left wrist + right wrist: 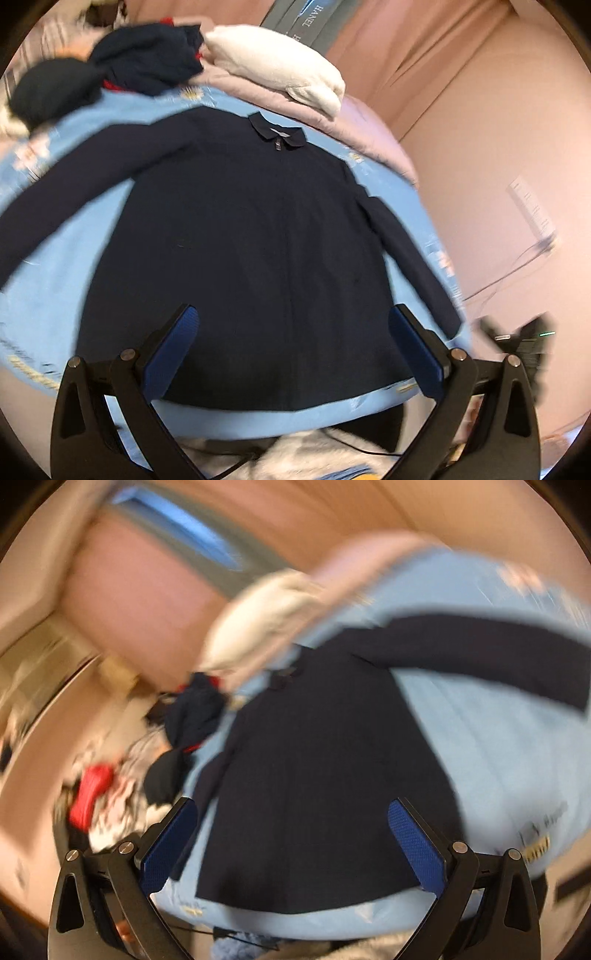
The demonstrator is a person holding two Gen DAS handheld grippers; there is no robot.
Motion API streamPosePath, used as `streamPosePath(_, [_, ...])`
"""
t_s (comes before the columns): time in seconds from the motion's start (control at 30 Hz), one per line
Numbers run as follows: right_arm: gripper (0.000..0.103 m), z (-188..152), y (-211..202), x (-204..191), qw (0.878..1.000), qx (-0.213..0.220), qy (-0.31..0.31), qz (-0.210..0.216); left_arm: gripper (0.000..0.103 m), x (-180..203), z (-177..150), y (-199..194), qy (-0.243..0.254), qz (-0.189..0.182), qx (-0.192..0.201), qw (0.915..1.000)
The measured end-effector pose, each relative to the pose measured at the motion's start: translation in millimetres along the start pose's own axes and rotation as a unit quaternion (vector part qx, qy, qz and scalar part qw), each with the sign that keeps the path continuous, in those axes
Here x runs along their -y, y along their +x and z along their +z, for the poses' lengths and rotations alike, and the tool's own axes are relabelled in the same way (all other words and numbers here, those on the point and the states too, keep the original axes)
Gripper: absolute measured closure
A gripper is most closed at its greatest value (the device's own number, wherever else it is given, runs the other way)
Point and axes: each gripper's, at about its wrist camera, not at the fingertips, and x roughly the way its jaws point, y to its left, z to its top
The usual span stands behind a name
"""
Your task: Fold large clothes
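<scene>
A dark navy jacket (251, 240) lies flat and face up on a light blue bedsheet (74, 280), collar (277, 132) at the far end, both sleeves spread out to the sides. My left gripper (293, 321) hovers open above the jacket's hem with nothing between its blue pads. In the blurred right wrist view the same jacket (317, 775) lies on the sheet (498, 738), one sleeve (498, 653) stretched to the right. My right gripper (293, 812) is open over the lower part of the jacket, holding nothing.
A white folded blanket (280, 70) and a pile of dark navy clothes (110, 70) sit at the head of the bed. A heap of mixed clothes with a red item (92, 794) lies left of the bed. A pink wall (480, 147) stands on the right.
</scene>
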Motion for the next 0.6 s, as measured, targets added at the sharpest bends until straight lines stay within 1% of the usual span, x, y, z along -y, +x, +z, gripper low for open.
streamPosePath(0.07, [0.001, 7, 5, 30, 0.999, 0.015, 0.028, -0.006, 0.0, -16, 3, 10, -0.033, -0.036, 0.008, 0.9988])
streamPosePath(0.17, [0.001, 20, 7, 79, 0.995, 0.053, 0.074, -0.032, 0.0, -39, 8, 21, -0.083, -0.076, 0.021, 0.9934])
streamPosePath(0.23, [0.001, 30, 8, 105, 0.991, 0.069, 0.107, -0.036, 0.0, -48, 13, 27, -0.103, -0.095, 0.03, 0.9897])
streamPosePath(0.3, [0.001, 43, 12, 128, 0.985, 0.09, 0.142, -0.037, 0.0, -51, 21, 33, -0.108, -0.086, 0.03, 0.9899])
streamPosePath(0.37, [0.001, 56, 13, 139, 0.98, 0.111, 0.161, -0.039, 0.0, -51, 32, 41, -0.101, -0.05, 0.024, 0.9933])
streamPosePath(0.4, [0.001, 61, 15, 143, 0.978, 0.117, 0.17, -0.037, 0.0, -54, 34, 43, -0.101, -0.041, 0.022, 0.9938])
streamPosePath(0.43, [0.001, 68, 19, 147, 0.973, 0.127, 0.186, -0.039, 0.0, -54, 39, 47, -0.102, -0.037, 0.019, 0.9939])
streamPosePath(0.5, [0.001, 78, 21, 147, 0.968, 0.148, 0.198, -0.047, 0.0, -57, 47, 55, -0.103, -0.035, 0.018, 0.9939])
streamPosePath(0.53, [0.001, 86, 21, 146, 0.963, 0.172, 0.2, -0.055, 0.0, -56, 51, 59, -0.101, -0.034, 0.018, 0.9941])
streamPosePath(0.57, [0.009, 90, 20, 145, 0.957, 0.19, 0.205, -0.071, 0.0, -55, 54, 63, -0.099, -0.031, 0.016, 0.9944])
streamPosePath(0.6, [0.03, 90, 21, 147, 0.953, 0.2, 0.214, -0.082, 0.0, -55, 57, 68, -0.098, -0.027, 0.012, 0.9948])
